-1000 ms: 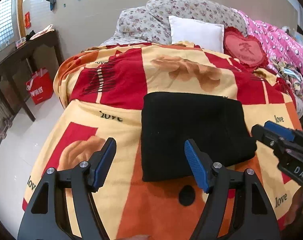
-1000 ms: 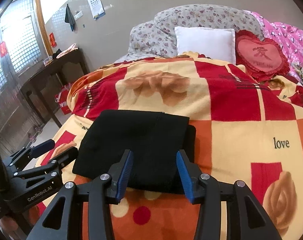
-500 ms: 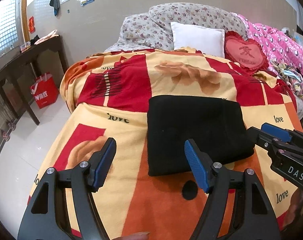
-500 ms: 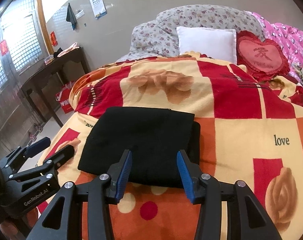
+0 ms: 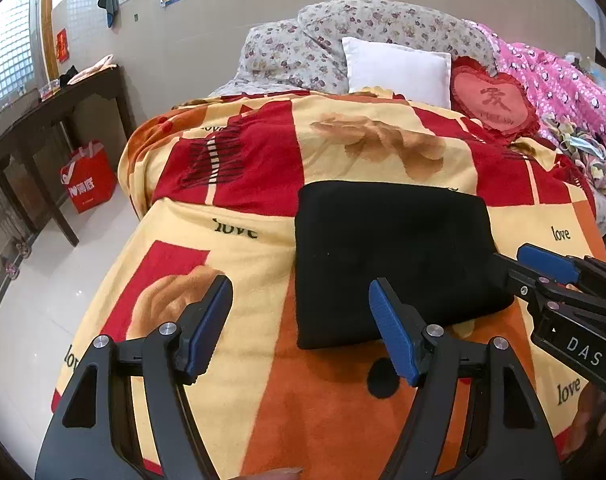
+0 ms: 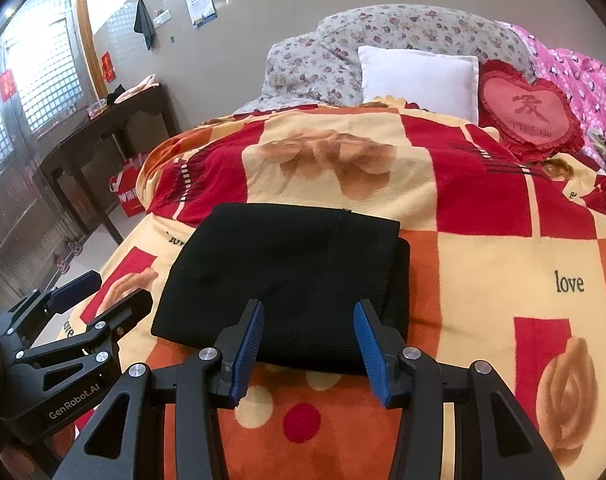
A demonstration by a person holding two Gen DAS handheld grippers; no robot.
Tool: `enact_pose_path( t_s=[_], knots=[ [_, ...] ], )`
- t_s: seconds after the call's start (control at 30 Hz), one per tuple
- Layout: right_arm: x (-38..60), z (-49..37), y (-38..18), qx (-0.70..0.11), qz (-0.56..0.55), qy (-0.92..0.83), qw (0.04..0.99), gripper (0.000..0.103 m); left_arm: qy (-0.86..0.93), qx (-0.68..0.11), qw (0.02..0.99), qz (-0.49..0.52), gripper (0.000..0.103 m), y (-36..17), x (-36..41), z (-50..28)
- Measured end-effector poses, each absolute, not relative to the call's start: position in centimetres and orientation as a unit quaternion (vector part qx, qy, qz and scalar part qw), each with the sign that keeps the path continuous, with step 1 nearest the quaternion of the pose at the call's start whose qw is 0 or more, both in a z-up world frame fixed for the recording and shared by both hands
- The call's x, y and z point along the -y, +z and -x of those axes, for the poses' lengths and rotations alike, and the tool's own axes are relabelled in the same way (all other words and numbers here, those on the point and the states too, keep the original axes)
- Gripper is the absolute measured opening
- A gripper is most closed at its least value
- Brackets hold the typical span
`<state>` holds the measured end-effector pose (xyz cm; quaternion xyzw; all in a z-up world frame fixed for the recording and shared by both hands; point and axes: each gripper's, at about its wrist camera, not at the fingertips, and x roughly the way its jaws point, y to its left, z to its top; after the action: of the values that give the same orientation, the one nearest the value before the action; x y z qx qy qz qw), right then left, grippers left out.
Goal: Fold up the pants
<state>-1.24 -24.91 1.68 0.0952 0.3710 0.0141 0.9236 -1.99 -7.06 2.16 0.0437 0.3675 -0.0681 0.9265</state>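
Dark wood makes up the side table standing at the far left against the wall, with a red shopping bag on the floor beneath it. Next comes the left gripper, held above the near left part of the bed with its blue-padded jaws spread wide and nothing between them. Beyond it the black pants lie folded into a flat rectangle on the patterned blanket, toward the bed's near edge and roughly mid-width; a lower layer peeks out along the right side in the right wrist view. The right gripper hovers over the near edge of the pants, jaws partly apart, gripping nothing and clear of the cloth. At the head of the bed sit a white pillow and, to its right, a red heart-shaped cushion beside pink bedding.
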Motion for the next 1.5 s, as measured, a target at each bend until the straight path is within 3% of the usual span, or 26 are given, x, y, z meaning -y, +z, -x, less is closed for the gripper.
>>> enact_pose_path(
  t_s=[1.5],
  knots=[
    [24.2, 0.6, 0.5, -0.388, -0.096, 0.022, 0.916, 0.046, -0.068, -0.371, 0.925, -0.039, 0.071, 1.5, 7.0, 2.0]
  ],
)
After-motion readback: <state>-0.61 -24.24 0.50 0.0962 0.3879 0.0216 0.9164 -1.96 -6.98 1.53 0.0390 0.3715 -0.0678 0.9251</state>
